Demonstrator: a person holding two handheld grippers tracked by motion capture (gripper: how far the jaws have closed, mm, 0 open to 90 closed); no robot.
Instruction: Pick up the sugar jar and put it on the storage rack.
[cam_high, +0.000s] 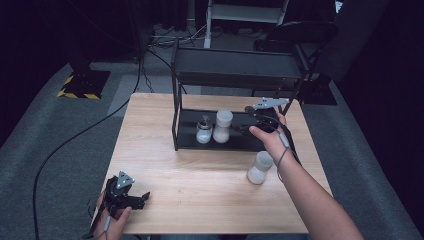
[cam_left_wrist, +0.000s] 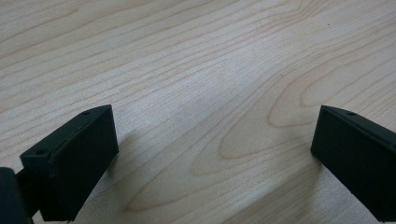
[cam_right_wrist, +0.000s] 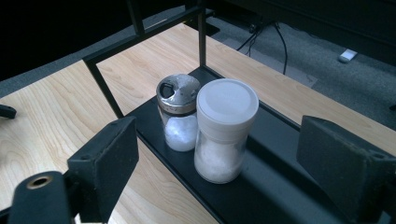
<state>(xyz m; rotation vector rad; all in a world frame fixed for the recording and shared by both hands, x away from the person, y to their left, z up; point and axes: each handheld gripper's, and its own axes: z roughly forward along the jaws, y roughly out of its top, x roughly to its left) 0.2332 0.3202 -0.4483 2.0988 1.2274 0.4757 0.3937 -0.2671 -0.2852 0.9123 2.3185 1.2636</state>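
Note:
A black two-shelf rack (cam_high: 235, 67) stands at the back of the wooden table (cam_high: 200, 180). On its lower shelf (cam_right_wrist: 266, 186) a white-lidded jar (cam_high: 223, 126) (cam_right_wrist: 225, 130) of white powder stands beside a smaller metal-lidded shaker (cam_high: 204, 130) (cam_right_wrist: 179, 112). My right gripper (cam_high: 244, 129) (cam_right_wrist: 219, 140) hovers at the shelf's right part, pointing at the two jars. It is open, and both jars stand a little beyond its fingertips. A third white-lidded jar (cam_high: 260, 168) stands on the table in front of the rack, beside my right forearm. My left gripper (cam_high: 144, 198) (cam_left_wrist: 210, 135) rests open over bare wood at the near left.
The rack's upper shelf overhangs the jars, and its thin black posts (cam_right_wrist: 201, 32) frame the lower shelf. Cables (cam_high: 75, 135) run over the grey carpet on the left. A dark chair (cam_high: 300, 35) stands behind the rack.

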